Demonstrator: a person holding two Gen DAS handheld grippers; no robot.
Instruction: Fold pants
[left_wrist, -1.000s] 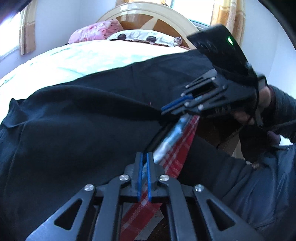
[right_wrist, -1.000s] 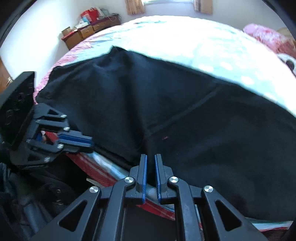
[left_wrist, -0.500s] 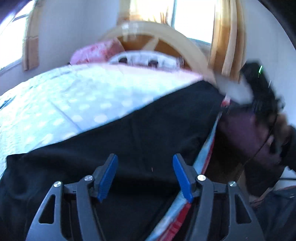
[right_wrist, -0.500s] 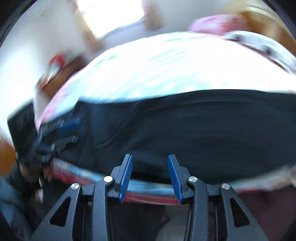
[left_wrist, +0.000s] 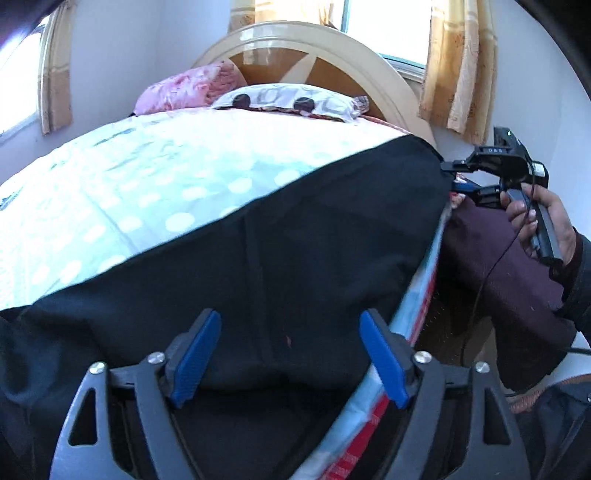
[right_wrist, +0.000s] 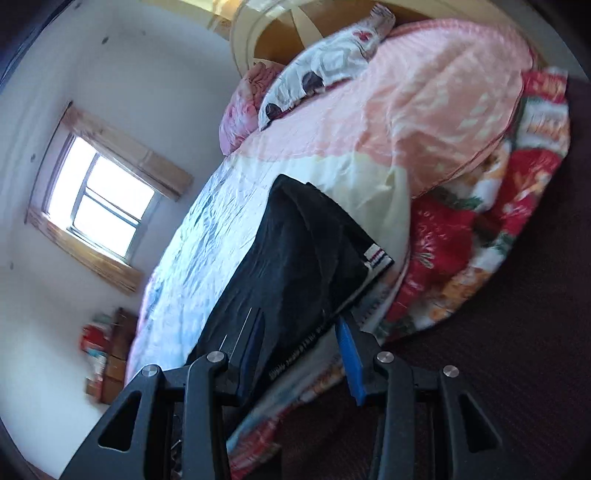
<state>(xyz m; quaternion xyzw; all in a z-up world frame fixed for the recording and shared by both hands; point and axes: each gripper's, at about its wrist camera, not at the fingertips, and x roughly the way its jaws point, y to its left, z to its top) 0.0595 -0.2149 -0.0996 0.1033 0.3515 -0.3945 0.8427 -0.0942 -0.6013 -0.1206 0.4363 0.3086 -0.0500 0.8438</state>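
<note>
Only right wrist view: pants striped hem tag, possibly waistband.

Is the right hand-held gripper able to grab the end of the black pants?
Probably yes: the right hand-held gripper is open at the black pants end, nothing blocking.

We've got loads of bare bed beyond the pants; pillows and headboard block the far end, wall just beside.
</note>
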